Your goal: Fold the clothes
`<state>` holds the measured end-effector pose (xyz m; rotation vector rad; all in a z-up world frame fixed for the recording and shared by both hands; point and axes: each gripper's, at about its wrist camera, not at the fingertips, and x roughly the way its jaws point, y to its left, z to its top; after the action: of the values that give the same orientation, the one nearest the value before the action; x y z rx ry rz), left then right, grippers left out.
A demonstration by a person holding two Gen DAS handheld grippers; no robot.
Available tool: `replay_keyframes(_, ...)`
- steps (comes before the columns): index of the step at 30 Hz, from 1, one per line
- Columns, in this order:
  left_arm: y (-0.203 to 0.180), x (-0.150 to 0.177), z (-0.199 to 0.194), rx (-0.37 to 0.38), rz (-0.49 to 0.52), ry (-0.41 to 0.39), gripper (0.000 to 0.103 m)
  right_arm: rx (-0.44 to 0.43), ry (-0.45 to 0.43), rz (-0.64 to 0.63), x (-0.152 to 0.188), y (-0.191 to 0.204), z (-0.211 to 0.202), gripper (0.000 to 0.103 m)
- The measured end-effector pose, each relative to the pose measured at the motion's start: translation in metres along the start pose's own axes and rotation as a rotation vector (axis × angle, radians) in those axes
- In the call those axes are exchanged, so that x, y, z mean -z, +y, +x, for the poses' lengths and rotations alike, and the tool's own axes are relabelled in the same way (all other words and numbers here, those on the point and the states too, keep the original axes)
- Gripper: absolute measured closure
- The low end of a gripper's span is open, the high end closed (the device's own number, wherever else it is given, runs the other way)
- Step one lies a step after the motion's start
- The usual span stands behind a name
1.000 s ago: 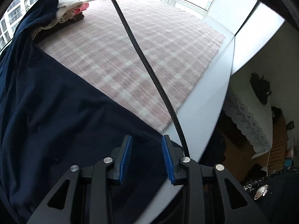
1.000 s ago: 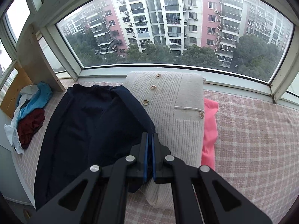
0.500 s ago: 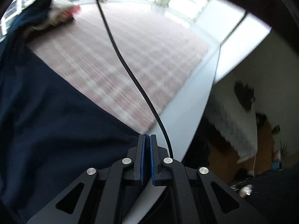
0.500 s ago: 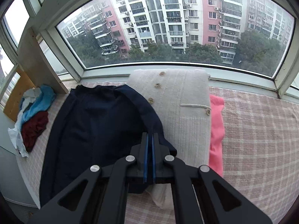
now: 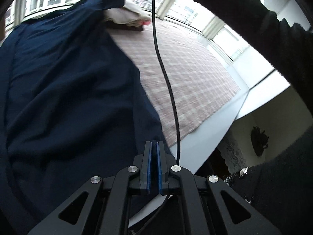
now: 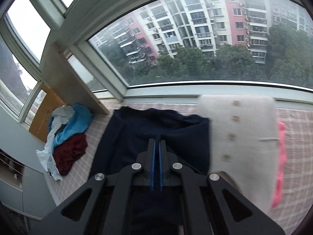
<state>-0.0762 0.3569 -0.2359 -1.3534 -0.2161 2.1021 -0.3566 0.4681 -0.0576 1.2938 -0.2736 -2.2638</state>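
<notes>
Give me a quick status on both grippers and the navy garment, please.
Left gripper shut on dark navy fabric garment. Right gripper shut on it too. Folded cream knit cardigan touching its right edge; black cable hanging across.

Navy garment (image 5: 64, 90) now lifted, folded leftward

this was a home, a bay-window nook high in an apartment block: curved windows (image 6: 195, 45) filled the upper frame, showing residential towers (image 6: 195, 23) and trees. a pink checked mat (image 5: 185, 72) covered the platform, household clothes (image 6: 66, 137) lay heaped at left, and a lace-draped furnishing (image 5: 232, 152) stood lower right.
</notes>
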Motion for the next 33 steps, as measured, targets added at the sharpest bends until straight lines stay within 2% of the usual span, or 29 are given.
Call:
replay_keyframes(8, 0.028, 0.021, -0.024, -0.034, -0.100, -0.054, 0.099, -0.015, 0.094, -0.060, -0.002, 0.075, 0.071, 0.100)
replay_keyframes(14, 0.044, 0.035, -0.037, -0.055, -0.169, -0.083, 0.099, -0.015, 0.141, -0.066, -0.001, 0.106, 0.124, 0.100)
replay_keyframes(26, 0.058, 0.058, -0.049, -0.074, -0.220, -0.089, 0.099, -0.007, 0.153, 0.010, -0.002, 0.113, 0.187, 0.100)
replay_keyframes(30, 0.056, 0.063, -0.050, -0.068, -0.204, -0.078, 0.099, -0.046, 0.132, 0.003, -0.008, 0.129, 0.188, 0.100)
replay_keyframes(33, 0.056, 0.065, -0.045, -0.056, -0.203, -0.054, 0.099, 0.035, 0.148, -0.071, -0.005, 0.139, 0.202, 0.098)
